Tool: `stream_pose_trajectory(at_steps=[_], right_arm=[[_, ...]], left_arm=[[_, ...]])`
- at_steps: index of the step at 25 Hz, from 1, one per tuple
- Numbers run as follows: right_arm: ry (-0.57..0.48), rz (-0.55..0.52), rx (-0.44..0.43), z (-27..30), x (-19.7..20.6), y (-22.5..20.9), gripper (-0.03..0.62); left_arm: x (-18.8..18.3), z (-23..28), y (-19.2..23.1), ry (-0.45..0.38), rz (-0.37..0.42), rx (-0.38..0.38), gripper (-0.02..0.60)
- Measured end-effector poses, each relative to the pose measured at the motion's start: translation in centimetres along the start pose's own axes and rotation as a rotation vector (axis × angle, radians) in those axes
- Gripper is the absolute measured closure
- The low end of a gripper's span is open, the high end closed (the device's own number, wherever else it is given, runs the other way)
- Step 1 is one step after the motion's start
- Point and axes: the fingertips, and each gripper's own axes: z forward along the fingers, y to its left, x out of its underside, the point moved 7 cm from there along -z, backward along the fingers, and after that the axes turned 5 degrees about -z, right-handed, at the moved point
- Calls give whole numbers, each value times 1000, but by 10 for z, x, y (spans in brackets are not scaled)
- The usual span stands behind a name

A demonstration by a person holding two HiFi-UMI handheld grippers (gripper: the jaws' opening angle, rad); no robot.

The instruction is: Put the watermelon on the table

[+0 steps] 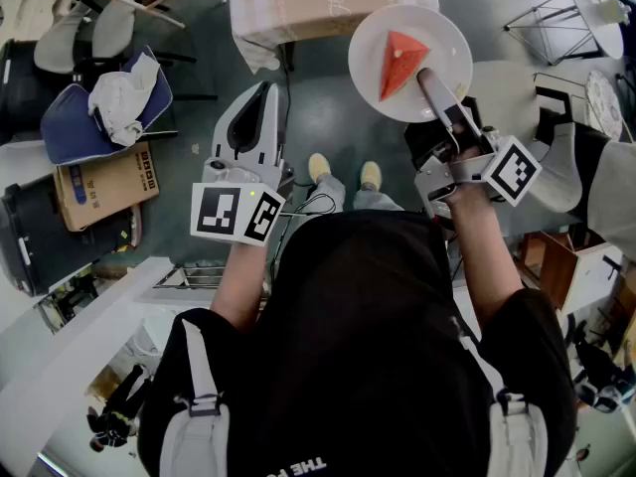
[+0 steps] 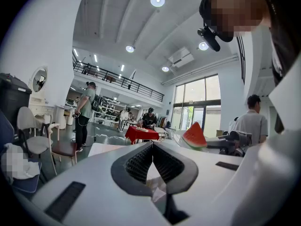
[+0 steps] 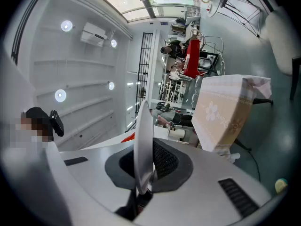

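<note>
A red wedge of watermelon point(image 1: 399, 63) lies on a round white plate point(image 1: 442, 38), held up in the air in front of me. My right gripper point(image 1: 425, 78) is shut on the plate's near rim; in its own view the plate point(image 3: 143, 140) stands edge-on between the pads, with a red sliver of watermelon point(image 3: 128, 138) behind it. The table point(image 1: 288, 8), covered with a pale checked cloth, stands just beyond the plate and to its left. My left gripper point(image 1: 266, 89) points forward at the left, shut and holding nothing. From the left gripper view the watermelon point(image 2: 195, 136) shows at the right.
Chairs and a blue seat with a white cloth point(image 1: 109, 107) stand at the far left, with a cardboard box point(image 1: 104, 182) below them. A wire rack point(image 1: 556, 18) is at the upper right and a wooden box point(image 1: 556, 266) at the right. Several people stand around a red table point(image 2: 141, 133) in the distance.
</note>
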Motion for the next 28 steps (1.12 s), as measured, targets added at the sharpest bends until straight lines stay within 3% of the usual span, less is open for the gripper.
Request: stream_pose_trajectory(at_steps=[15, 28], right_arm=[[-38, 16, 22, -34, -10, 8, 576], [11, 44, -23, -62, -34, 7, 576]], left_arm=[[-9, 0, -40, -24, 21, 61, 569], [-2, 5, -84, -36, 36, 21, 568]])
